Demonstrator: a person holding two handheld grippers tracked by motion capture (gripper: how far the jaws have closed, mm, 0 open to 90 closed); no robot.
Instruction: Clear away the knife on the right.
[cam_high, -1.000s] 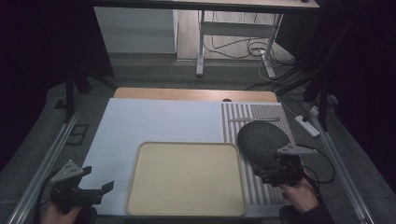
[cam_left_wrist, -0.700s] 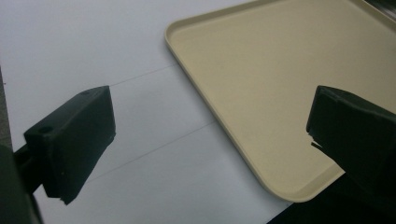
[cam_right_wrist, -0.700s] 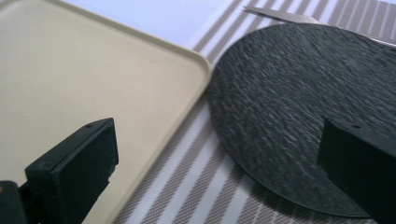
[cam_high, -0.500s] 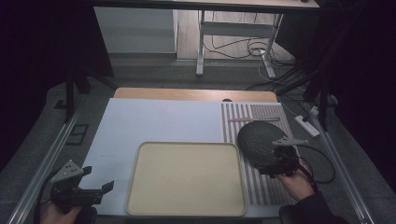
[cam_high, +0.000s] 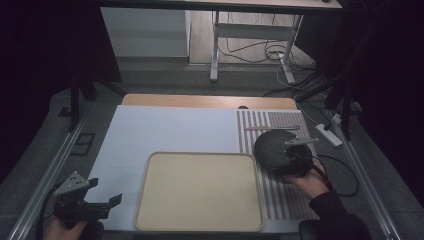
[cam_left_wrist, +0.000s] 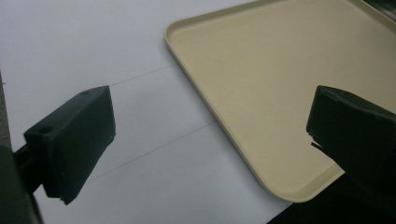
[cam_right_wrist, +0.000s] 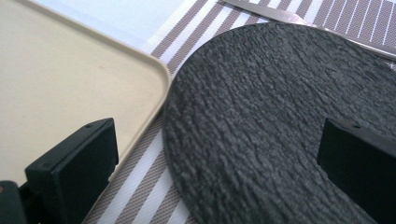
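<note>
Presently: right tongs (cam_high: 289, 161), jaws wide apart, gripping nothing, poised over the near edge of the dark plate (cam_high: 274, 148). In the right gripper view the plate (cam_right_wrist: 280, 121) spreads between and beyond both jaws, lying on the striped mat (cam_high: 285, 200); the beige tray (cam_right_wrist: 65, 88) sits just left. Left tongs (cam_high: 102, 202), wide open and empty, beside the tray's corner (cam_left_wrist: 289, 186) on the surface (cam_high: 165, 127).

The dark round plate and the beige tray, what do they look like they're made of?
Plate: matte dark grey with a rough, pebbled texture, possibly slate-look stoneware or melamine; the look leaves it open. Tray: smooth, matte beige with a rolled rim and rounded corners, most likely moulded plastic.
</note>
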